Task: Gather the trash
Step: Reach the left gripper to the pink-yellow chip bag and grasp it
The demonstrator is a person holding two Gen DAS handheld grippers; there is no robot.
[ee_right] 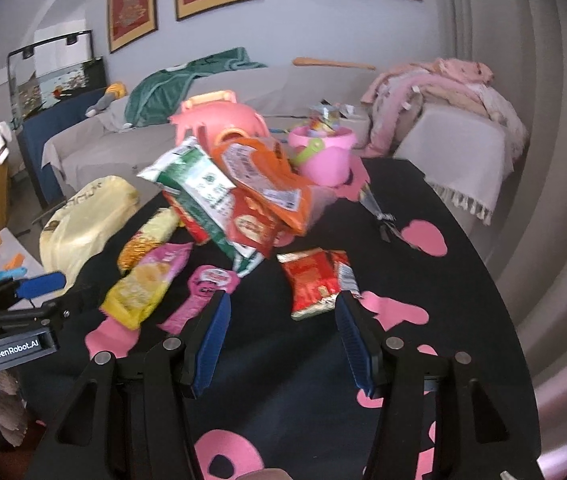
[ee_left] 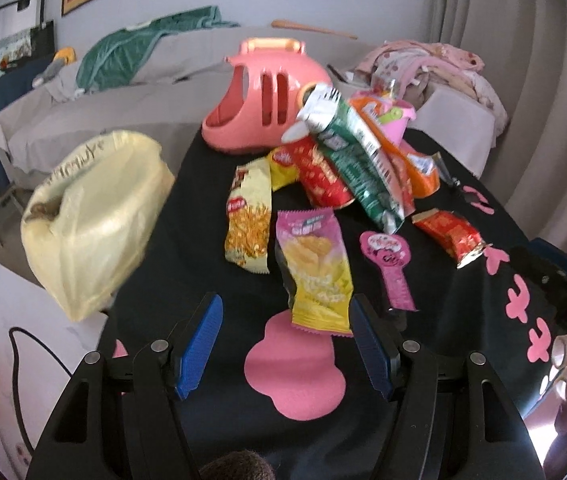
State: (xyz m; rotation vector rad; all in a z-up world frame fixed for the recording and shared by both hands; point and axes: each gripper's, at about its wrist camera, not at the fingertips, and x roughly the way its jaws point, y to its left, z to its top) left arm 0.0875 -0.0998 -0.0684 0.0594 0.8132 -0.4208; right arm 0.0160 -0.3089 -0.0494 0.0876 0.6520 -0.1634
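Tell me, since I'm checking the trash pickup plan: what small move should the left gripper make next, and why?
Probably ease the left gripper forward and down, then close on the pink-and-yellow snack wrapper. Its jaws stand open and empty, the wrapper's near end lies flat just ahead between them, and the yellow bag waits open at the table's left edge.

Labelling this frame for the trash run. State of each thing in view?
left gripper: open, empty
right gripper: open, empty
pink-yellow chip packet: lying flat, near end between the left gripper's fingers, not gripped
red wrapper: flat, crumpled
green packet: propped on the pile
yellow bag: mouth open
pink basket: tipped over
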